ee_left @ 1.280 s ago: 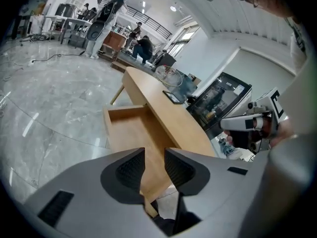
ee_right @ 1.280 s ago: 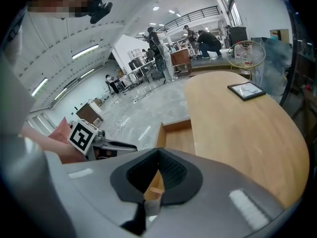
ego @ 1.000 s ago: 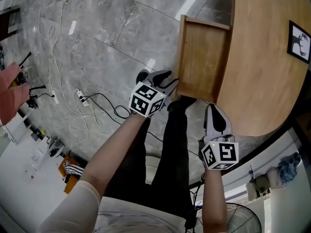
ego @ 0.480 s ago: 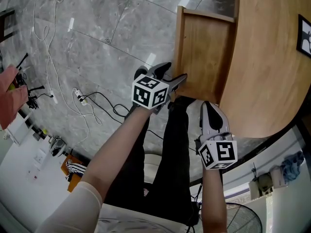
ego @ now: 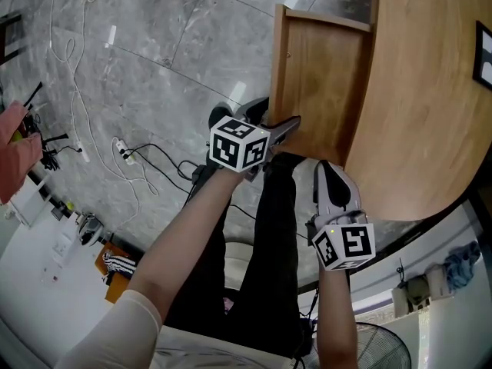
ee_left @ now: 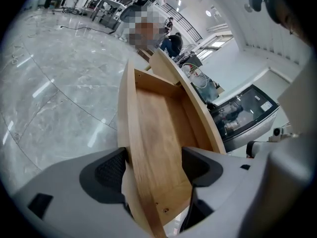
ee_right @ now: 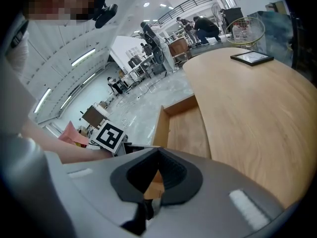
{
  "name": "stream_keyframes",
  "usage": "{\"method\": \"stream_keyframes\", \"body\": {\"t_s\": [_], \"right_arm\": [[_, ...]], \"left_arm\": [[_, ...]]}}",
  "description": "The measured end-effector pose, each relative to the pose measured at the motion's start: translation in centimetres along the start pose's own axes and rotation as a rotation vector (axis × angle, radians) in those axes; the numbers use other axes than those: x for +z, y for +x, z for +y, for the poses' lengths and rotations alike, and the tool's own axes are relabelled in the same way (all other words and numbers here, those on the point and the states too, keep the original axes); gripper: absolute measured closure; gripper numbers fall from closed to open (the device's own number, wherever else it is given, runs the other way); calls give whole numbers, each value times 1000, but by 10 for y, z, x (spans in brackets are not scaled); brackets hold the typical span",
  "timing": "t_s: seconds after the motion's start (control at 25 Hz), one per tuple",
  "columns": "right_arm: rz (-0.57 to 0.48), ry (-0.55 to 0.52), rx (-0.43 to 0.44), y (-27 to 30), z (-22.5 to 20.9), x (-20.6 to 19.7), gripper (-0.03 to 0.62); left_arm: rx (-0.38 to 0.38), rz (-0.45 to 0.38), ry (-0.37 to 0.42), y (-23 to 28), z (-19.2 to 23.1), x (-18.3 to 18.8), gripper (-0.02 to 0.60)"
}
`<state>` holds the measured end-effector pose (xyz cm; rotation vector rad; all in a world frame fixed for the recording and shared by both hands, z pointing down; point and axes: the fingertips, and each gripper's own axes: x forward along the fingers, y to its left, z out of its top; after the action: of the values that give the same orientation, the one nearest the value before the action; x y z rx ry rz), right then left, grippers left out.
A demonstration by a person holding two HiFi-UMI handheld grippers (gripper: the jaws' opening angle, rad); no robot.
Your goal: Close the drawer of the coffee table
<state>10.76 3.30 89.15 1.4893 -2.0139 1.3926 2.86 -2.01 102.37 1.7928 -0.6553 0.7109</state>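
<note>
The wooden drawer [ego: 319, 75] stands pulled out from the round coffee table [ego: 415, 91]. My left gripper [ego: 278, 118] is at the drawer's near front corner. Its jaws are opening, and they straddle the front panel [ee_left: 131, 123], one pad outside it and one over the drawer's inside. In the left gripper view the left gripper [ee_left: 153, 170] has that wooden corner between its pads, with no clear squeeze on it. My right gripper [ego: 329, 167] hangs shut and empty just below the table's rim, beside the drawer. In its own view the right gripper [ee_right: 146, 209] points at the drawer [ee_right: 185, 133].
A dark picture frame [ee_right: 251, 57] lies on the tabletop. White and black cables with a power strip [ego: 127, 154] trail over the grey marble floor to the left. The person's legs in black trousers [ego: 273, 229] stand right before the drawer. A fan [ego: 377, 344] sits behind.
My left gripper has come down onto the drawer's front corner and its jaws have spread around the panel. My right gripper has sunk a little. The drawer is still pulled out.
</note>
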Motion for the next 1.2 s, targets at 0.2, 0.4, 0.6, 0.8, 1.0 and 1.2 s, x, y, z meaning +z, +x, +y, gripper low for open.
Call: {"method": "stream_keyframes", "body": {"t_s": [0.2, 0.4, 0.6, 0.8, 1.0, 1.2], "right_arm": [[1, 22, 8, -3, -3, -8, 583], [-9, 30, 19, -7, -5, -7, 583], [-21, 41, 22, -8, -6, -4, 583], [-30, 47, 23, -9, -10, -2, 583], [-38, 55, 25, -18, -17, 0, 583], [-53, 65, 23, -21, -22, 4, 583]], "left_arm": [[-27, -27, -66, -1, -3, 3, 213], [-84, -6, -65, -2, -15, -4, 198], [-95, -10, -92, -4, -20, -6, 186], [-117, -12, -88, -5, -26, -2, 184], [-133, -18, -69, -1, -48, 7, 184], [-142, -24, -71, 0, -55, 8, 184]]}}
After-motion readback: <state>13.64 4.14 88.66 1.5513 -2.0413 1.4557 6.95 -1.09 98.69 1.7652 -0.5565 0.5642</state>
